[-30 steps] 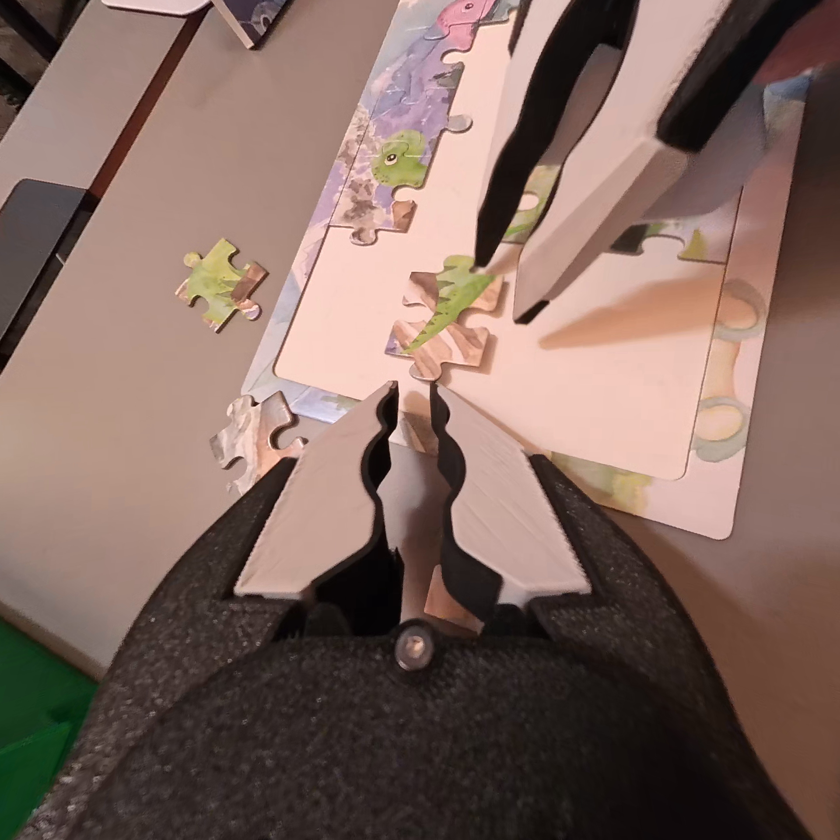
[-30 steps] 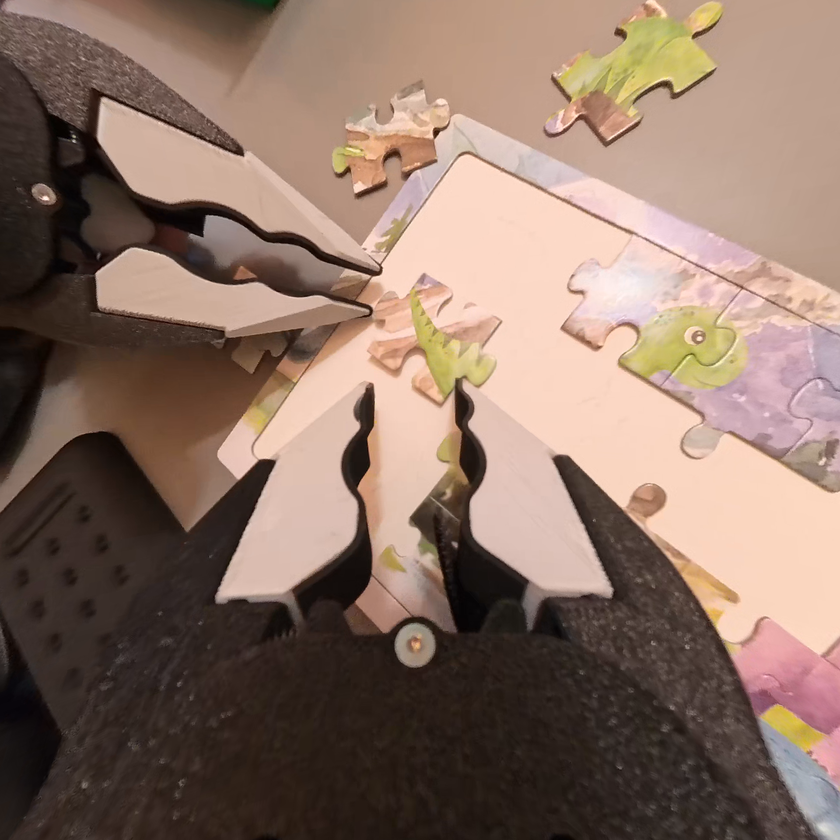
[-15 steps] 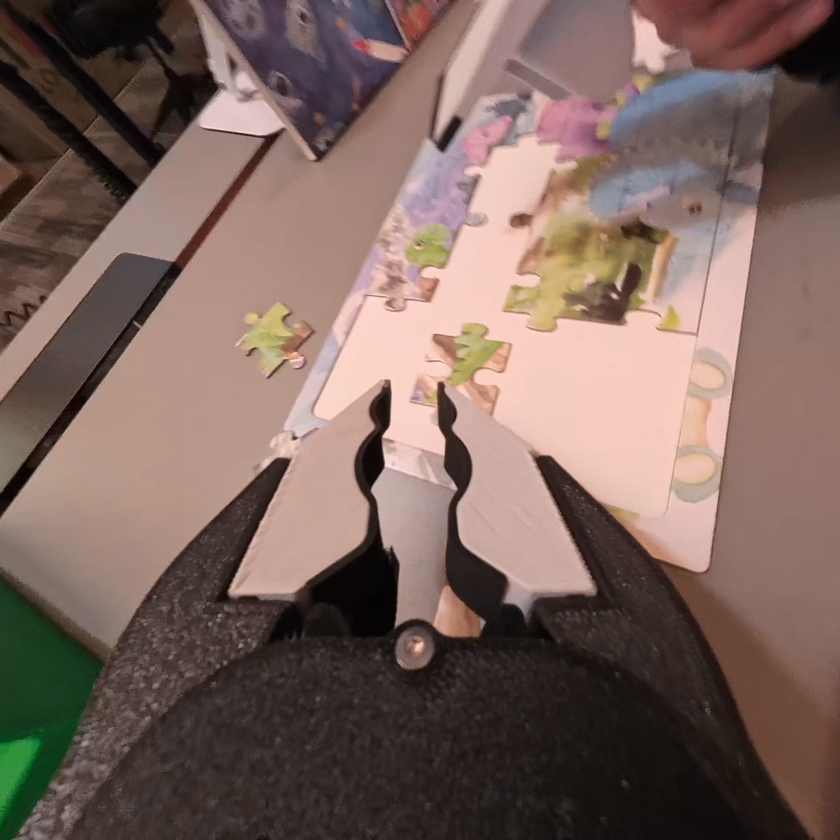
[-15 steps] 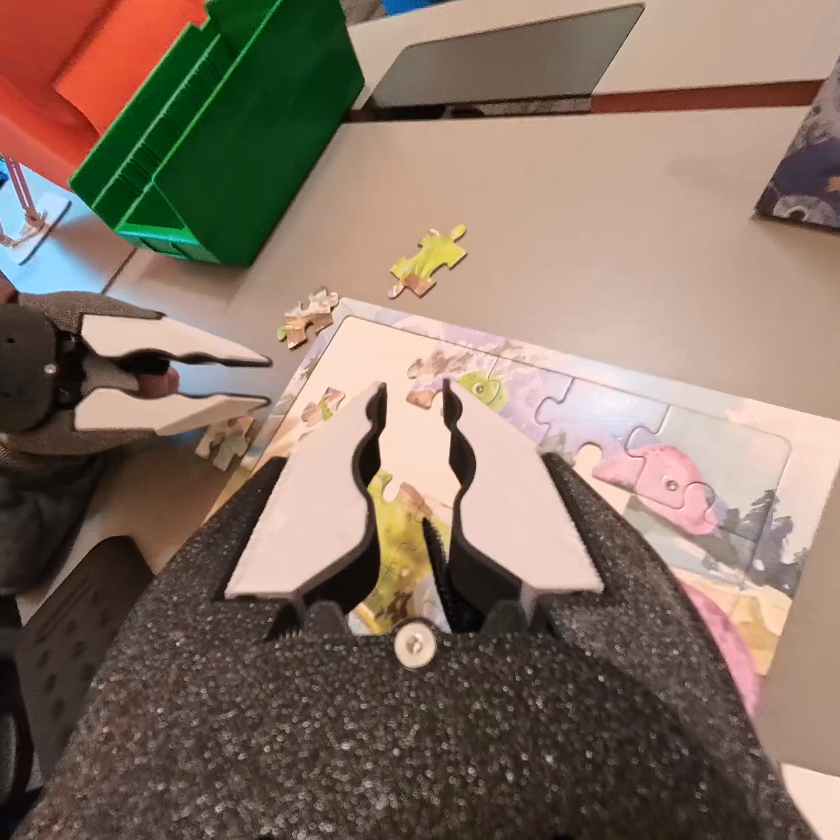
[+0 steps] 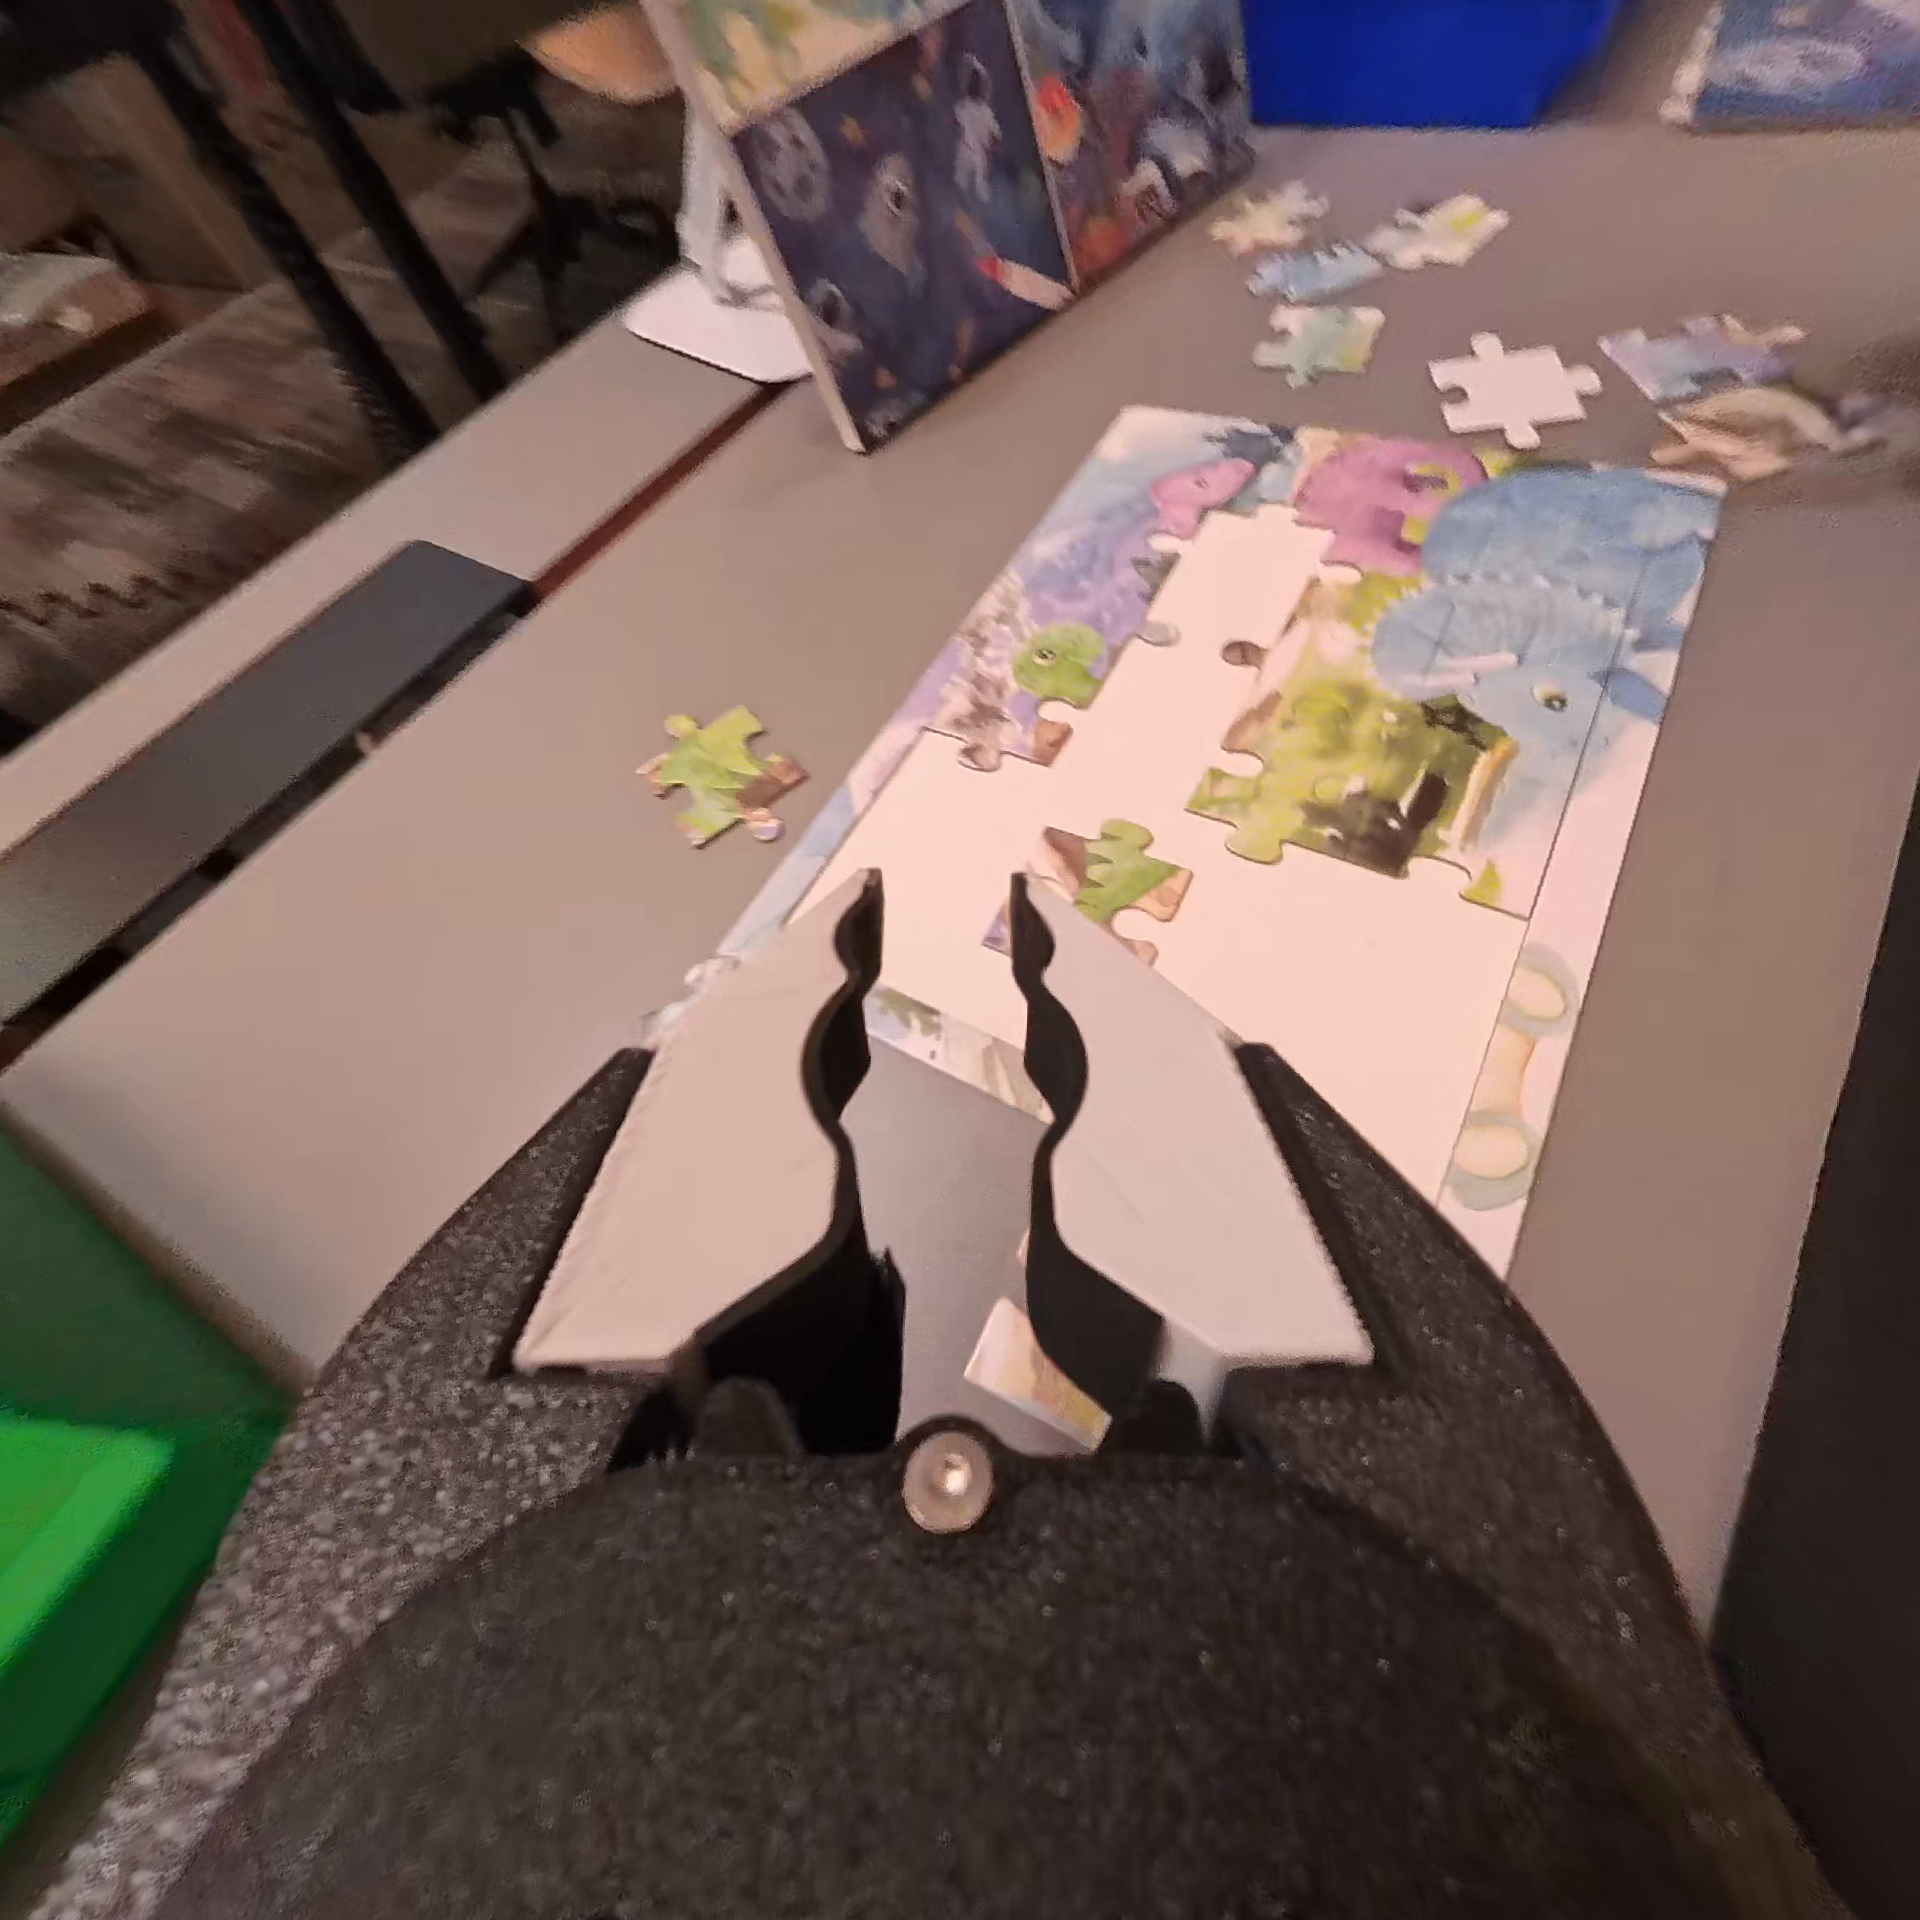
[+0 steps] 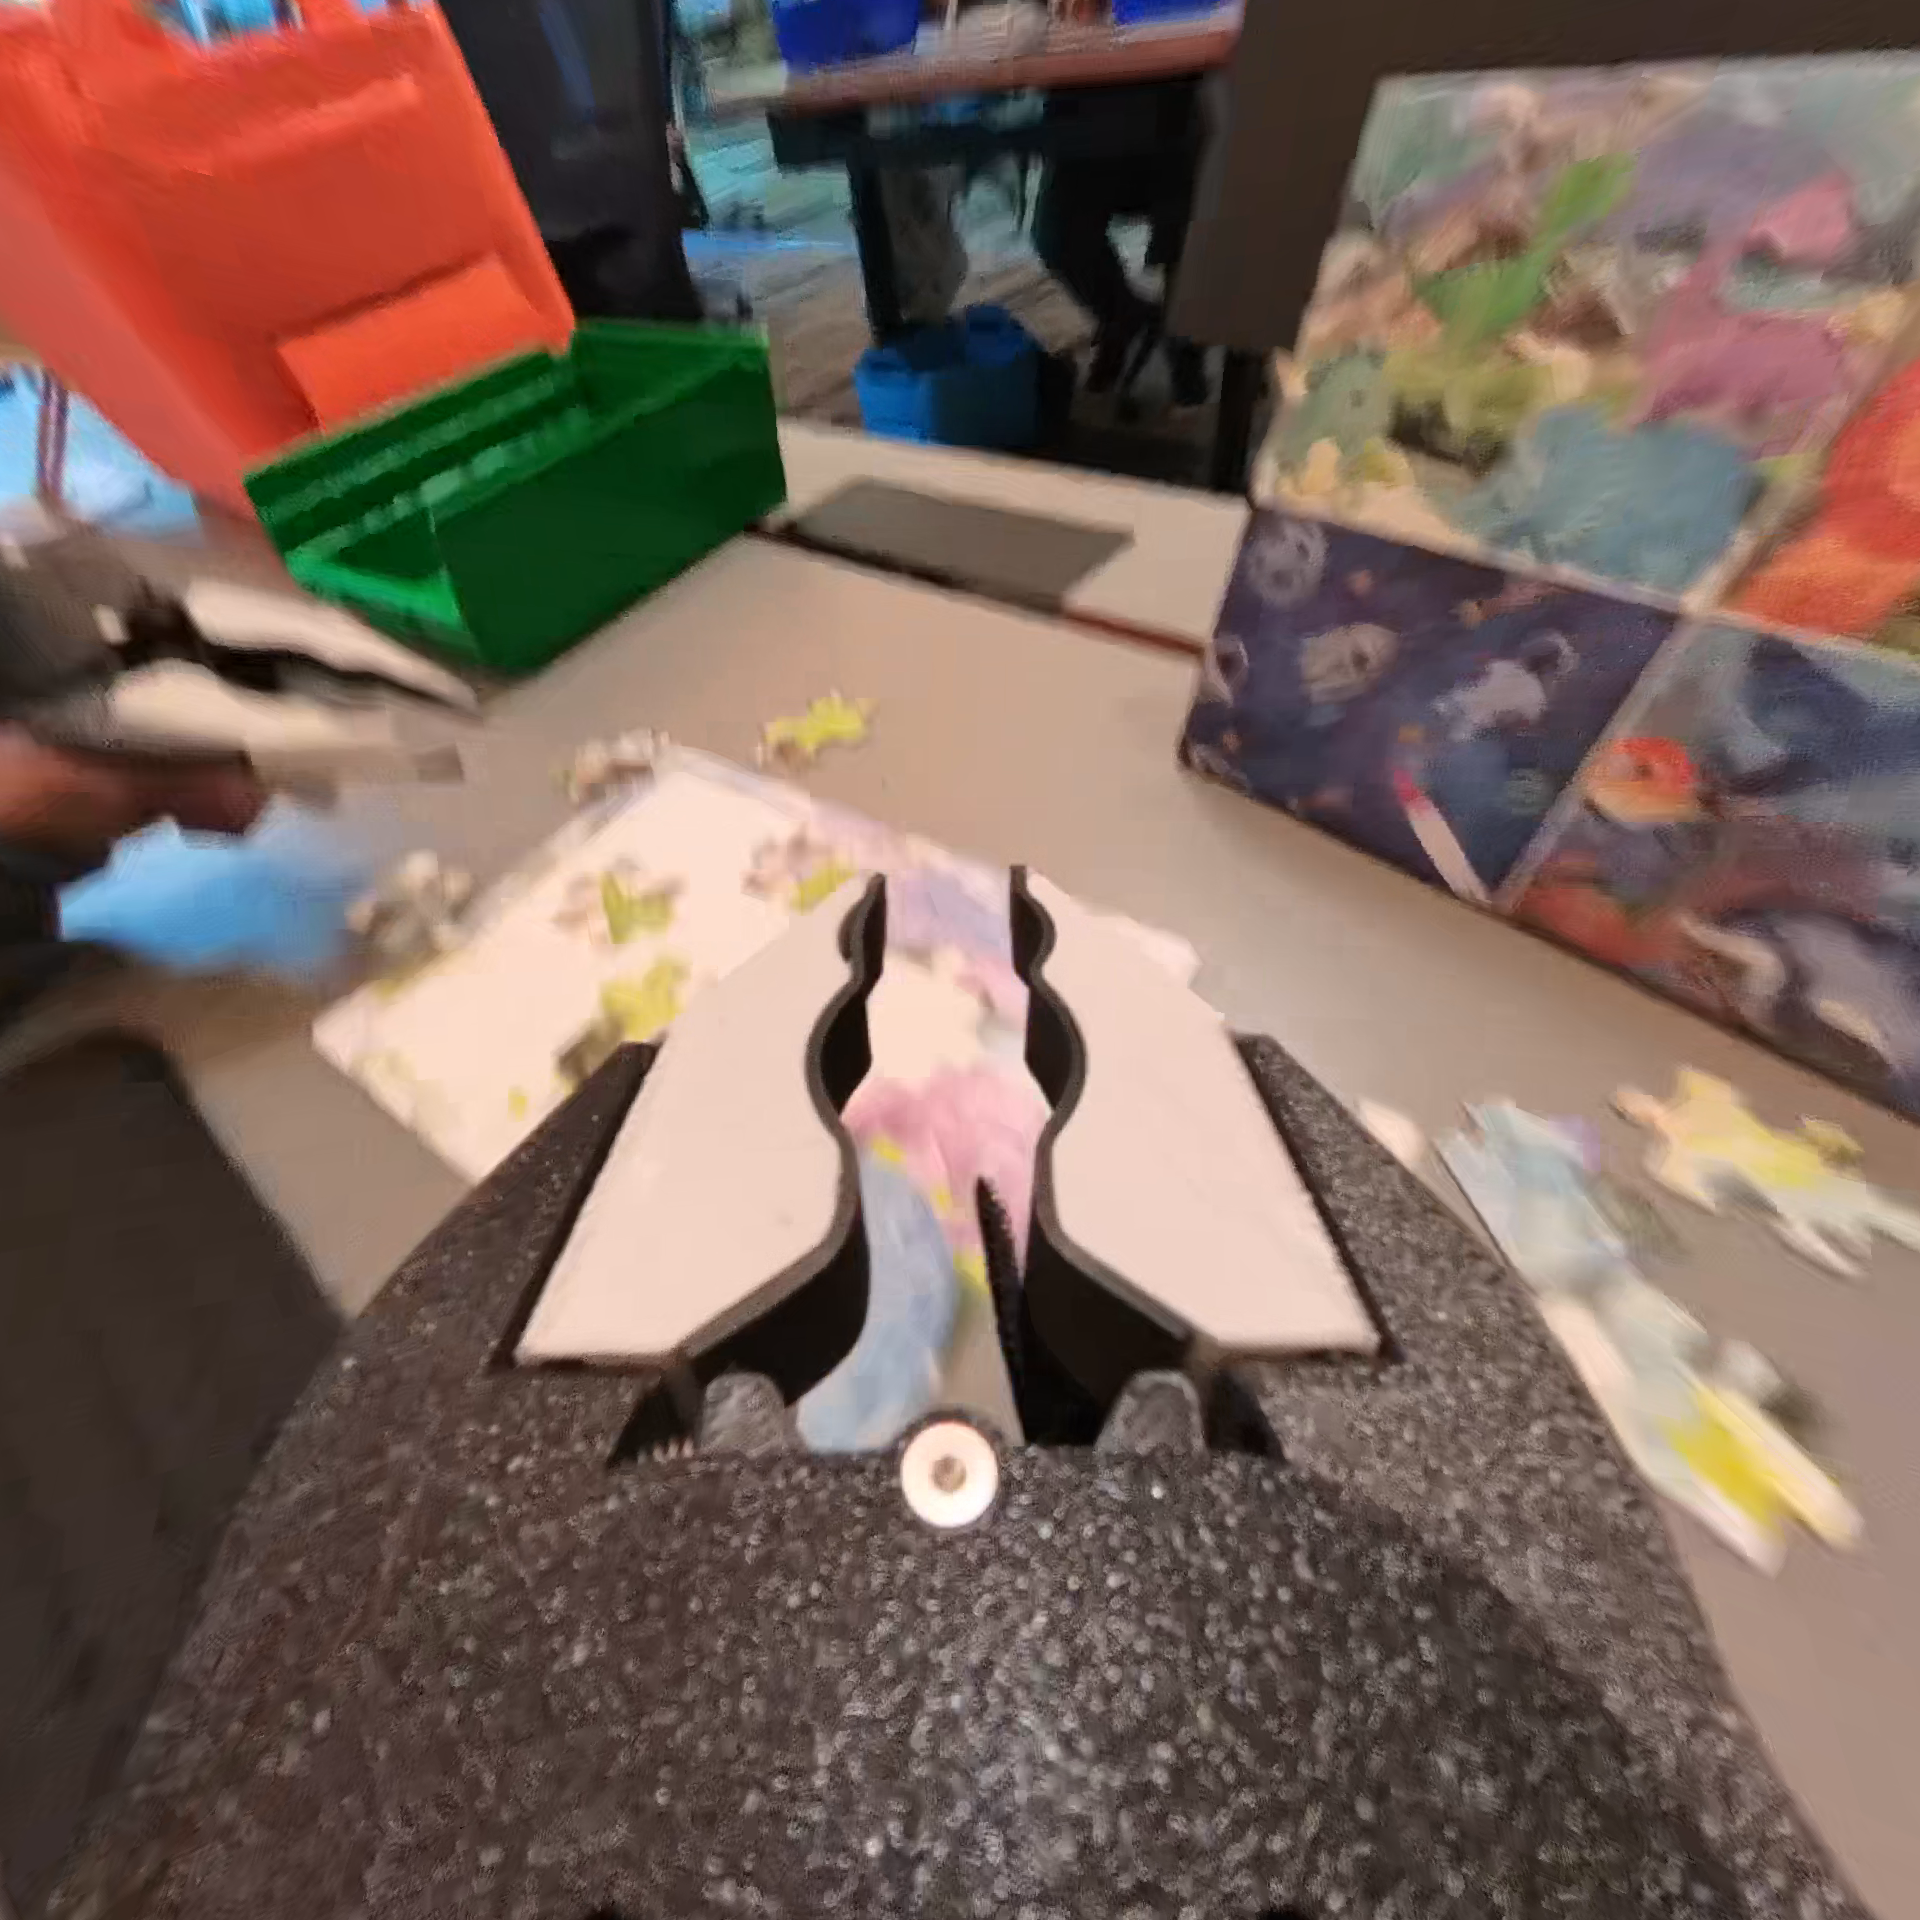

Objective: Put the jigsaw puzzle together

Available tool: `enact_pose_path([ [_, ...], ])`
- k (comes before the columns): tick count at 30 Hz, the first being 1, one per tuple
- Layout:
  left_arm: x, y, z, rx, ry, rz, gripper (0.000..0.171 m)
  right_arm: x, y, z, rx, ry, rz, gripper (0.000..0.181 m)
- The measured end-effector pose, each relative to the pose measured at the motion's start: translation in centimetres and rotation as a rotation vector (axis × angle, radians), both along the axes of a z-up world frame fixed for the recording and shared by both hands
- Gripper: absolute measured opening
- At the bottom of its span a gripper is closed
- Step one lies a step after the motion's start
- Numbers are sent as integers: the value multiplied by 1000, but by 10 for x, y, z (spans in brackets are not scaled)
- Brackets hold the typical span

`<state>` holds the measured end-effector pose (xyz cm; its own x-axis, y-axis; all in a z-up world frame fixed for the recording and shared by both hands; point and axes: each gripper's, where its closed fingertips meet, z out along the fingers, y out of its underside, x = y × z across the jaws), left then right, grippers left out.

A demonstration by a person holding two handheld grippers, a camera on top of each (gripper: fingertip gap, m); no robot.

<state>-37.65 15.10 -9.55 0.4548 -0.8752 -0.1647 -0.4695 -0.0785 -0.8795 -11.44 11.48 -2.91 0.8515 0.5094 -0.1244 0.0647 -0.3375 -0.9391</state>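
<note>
Left gripper (image 5: 945, 894) sits nearest, jaws parted with nothing between them, tips hanging over the near corner of the puzzle tray (image 5: 1496, 1174). Just past the tips a loose green-tailed piece (image 5: 1117, 878) lies on the tray's bare white middle — plenty of free floor around it there. The assembled part (image 5: 1455, 665) fills the tray's far and right side, with a smaller joined strip along its left edge. Off the tray's left edge, a green piece (image 5: 722, 774) lies alone on the grey table (image 5: 436, 935), well apart from anything, so that side is wide open. The tray's right edge runs close to the table's own edge. Farther back, a scatter of loose pieces (image 5: 1507, 390) sits beyond the tray's far end, and a picture box (image 5: 935, 208) stands near the far-left corner.

The right wrist view is blurry. Right gripper (image 6: 948, 894) is also spread and empty, held above the tray's far end. It shows what the left view doesn't — a green bin (image 6: 540, 520) and an orange one (image 6: 260, 208) past the table's end, the left gripper from the side, and more loose pieces (image 6: 1662, 1299) at right. The left view alone shows the tray's near corner.
</note>
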Motion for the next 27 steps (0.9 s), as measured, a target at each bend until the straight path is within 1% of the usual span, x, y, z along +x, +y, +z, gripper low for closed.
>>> enact_pose_path([
  [2,-9,-3,9,37,-41,40,24,42,-35,-32,-183,-76,59,34],
  [3,-13,-2,8,51,-54,59,24,62,-51,-50,-261,-113,70,41],
  [5,-22,8,4,87,-24,125,24,90,-73,-77,-346,-185,87,41],
  [6,-26,15,7,126,-11,159,24,101,-77,-86,-383,-216,82,42],
  [7,-29,21,13,167,-20,193,24,110,-74,-90,-398,-224,53,47],
  [9,-37,29,22,216,-45,248,24,121,-68,-95,-404,-234,25,49],
  [10,-41,31,23,228,-52,267,24,133,-60,-99,-393,-267,-32,50],
  [11,-47,33,24,243,-54,292,24,142,-53,-105,-398,-285,-87,55],
  [12,-52,36,25,256,-53,320,24,142,-47,-110,-406,-267,-111,58],
  [13,-56,37,26,262,-53,341,24,139,-39,-113,-404,-235,-135,58],
  [15,-55,37,23,249,-46,339,24,142,-23,-119,-371,-206,-205,59],
  [16,-54,37,22,257,-38,339,24,151,-14,-122,-361,-216,-258,62],
  [18,-46,33,18,264,-13,312,24,169,-5,-133,-400,-206,-332,58],
  [19,-43,31,13,264,13,300,24,179,-1,-136,-424,-191,-375,63],
  [21,-37,28,10,306,53,286,24,190,5,-133,-418,-131,-458,67],
  [23,-30,23,6,329,91,256,24,183,8,-129,-411,-35,-497,69],
  [24,-28,23,5,344,104,254,24,181,9,-131,-418,-27,-521,73],
  [25,-27,22,5,354,112,250,24,179,11,-133,-420,-43,-546,78],
  [27,-26,22,4,361,118,251,24,179,12,-136,-425,-104,-603,79],
])
